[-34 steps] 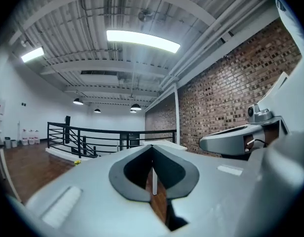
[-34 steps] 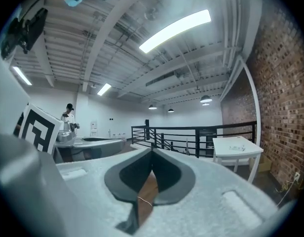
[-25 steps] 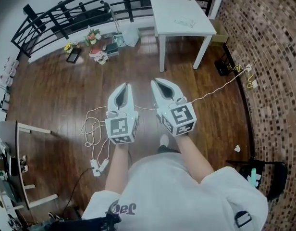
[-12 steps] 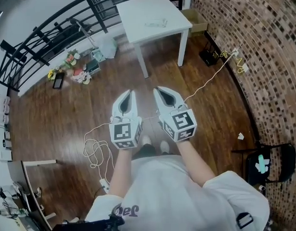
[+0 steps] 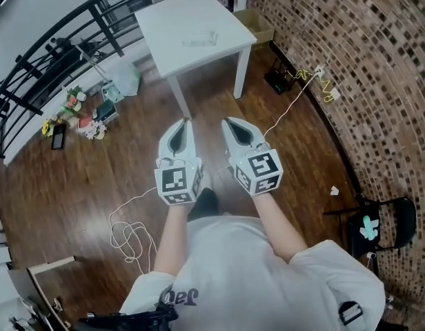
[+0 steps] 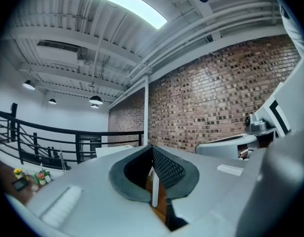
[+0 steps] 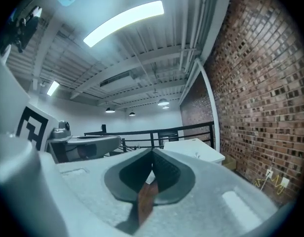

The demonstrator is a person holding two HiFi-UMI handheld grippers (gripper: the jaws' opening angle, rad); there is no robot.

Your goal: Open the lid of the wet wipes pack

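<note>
You can read no text clearly: your shirt [image 5: 175,297] bears dark partial lettering, and cubes on your left claw [image 5: 185,121] and right claw [image 5: 225,120] carry square markers.

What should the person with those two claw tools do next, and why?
Probably step up to the white table: the small pale pack, likely the wipes, lies on its top, well beyond both tools. The left gripper and right gripper are shut, empty, and held over the wood floor, so neither can reach it yet.

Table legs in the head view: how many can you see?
2: left leg and right leg, under the near corners of the white tabletop. Far legs may be hidden beneath it.
</note>
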